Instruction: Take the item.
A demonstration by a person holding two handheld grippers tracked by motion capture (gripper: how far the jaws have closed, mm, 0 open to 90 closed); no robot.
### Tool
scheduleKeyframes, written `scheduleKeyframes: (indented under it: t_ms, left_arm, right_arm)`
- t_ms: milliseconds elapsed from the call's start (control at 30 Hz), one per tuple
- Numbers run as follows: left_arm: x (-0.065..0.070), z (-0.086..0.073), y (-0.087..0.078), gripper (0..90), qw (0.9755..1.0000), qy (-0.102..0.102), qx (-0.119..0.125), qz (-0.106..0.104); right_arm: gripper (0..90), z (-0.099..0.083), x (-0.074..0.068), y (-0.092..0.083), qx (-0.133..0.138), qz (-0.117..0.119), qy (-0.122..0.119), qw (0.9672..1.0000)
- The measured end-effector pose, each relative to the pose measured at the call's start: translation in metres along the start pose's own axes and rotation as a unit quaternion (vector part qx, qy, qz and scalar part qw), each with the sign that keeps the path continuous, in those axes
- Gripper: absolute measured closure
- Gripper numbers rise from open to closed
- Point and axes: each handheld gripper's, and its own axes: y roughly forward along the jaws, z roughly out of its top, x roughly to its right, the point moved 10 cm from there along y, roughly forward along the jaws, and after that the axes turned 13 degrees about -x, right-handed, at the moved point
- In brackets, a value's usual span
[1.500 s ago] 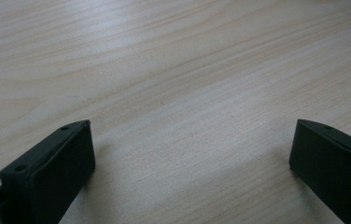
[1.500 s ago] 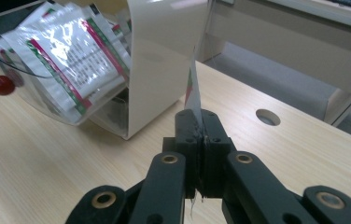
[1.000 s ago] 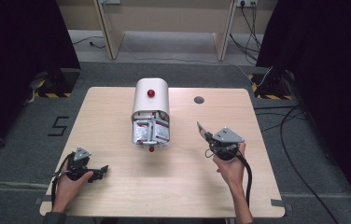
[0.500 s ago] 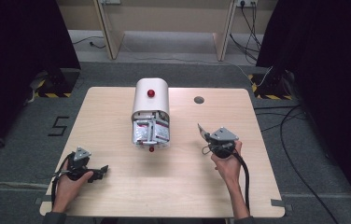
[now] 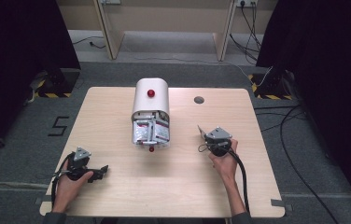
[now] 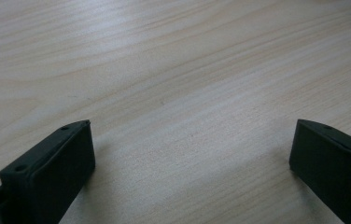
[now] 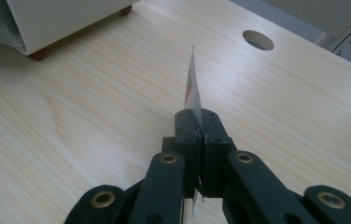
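The right gripper [image 5: 205, 136] is clamping a thin packet [image 7: 192, 91] edge-on, over bare tabletop just right of the white dispenser [image 5: 150, 100]. The left gripper [image 5: 100, 171] is resting near the front-left table [image 5: 117, 196] edge, jaws spread wide with nothing between them. Open wood is lying between both grippers. Grey floor and dark curtains are surrounding the table.
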Motion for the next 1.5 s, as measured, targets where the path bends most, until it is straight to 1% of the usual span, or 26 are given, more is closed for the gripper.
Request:
scheduleKeyframes:
  t_ms: [100,167,233,367,500,633,700,900,1167,1333,1433,1500]
  left_arm:
    - [0.0,0.0,0.0,0.0,1.0,0.0,0.0,0.0]
    - [0.0,0.0,0.0,0.0,1.0,0.0,0.0,0.0]
    - [0.0,0.0,0.0,0.0,1.0,0.0,0.0,0.0]
    - [0.0,0.0,0.0,0.0,1.0,0.0,0.0,0.0]
    - [0.0,0.0,0.0,0.0,1.0,0.0,0.0,0.0]
    - [0.0,0.0,0.0,0.0,1.0,0.0,0.0,0.0]
    - [0.0,0.0,0.0,0.0,1.0,0.0,0.0,0.0]
    - [0.0,0.0,0.0,0.0,1.0,0.0,0.0,0.0]
    - [0.0,0.0,0.0,0.0,1.0,0.0,0.0,0.0]
    - [0.0,0.0,0.0,0.0,1.0,0.0,0.0,0.0]
    - [0.0,0.0,0.0,0.0,1.0,0.0,0.0,0.0]
    - [0.0,0.0,0.0,0.0,1.0,0.0,0.0,0.0]
  right_arm:
    - [88.3,0.0,-0.004,0.002,-0.004,-0.003,-0.01,0.9999]
    - [88.2,-0.001,-0.01,0.006,-0.011,-0.004,-0.024,0.9996]
    - [88.0,-0.001,-0.015,0.01,-0.015,-0.002,-0.029,0.9994]
    - [88.0,-0.001,-0.019,0.012,-0.019,0.0,-0.037,0.9991]
    - [88.0,-0.003,-0.021,0.016,-0.021,0.01,-0.033,0.9992]
    - [87.8,-0.006,-0.024,0.02,-0.027,0.013,-0.032,0.999]
    - [87.5,-0.005,-0.024,0.02,-0.026,0.014,-0.03,0.9991]
    - [86.6,-0.006,-0.024,0.02,-0.025,0.026,-0.022,0.9991]
    - [86.4,-0.005,-0.022,0.019,-0.021,0.034,-0.012,0.9991]
    - [84.0,-0.005,-0.022,0.018,-0.019,0.038,-0.005,0.9991]
    - [81.6,-0.006,-0.022,0.019,-0.02,0.049,0.004,0.9986]
    - [80.5,-0.006,-0.022,0.019,-0.02,0.048,0.007,0.9986]
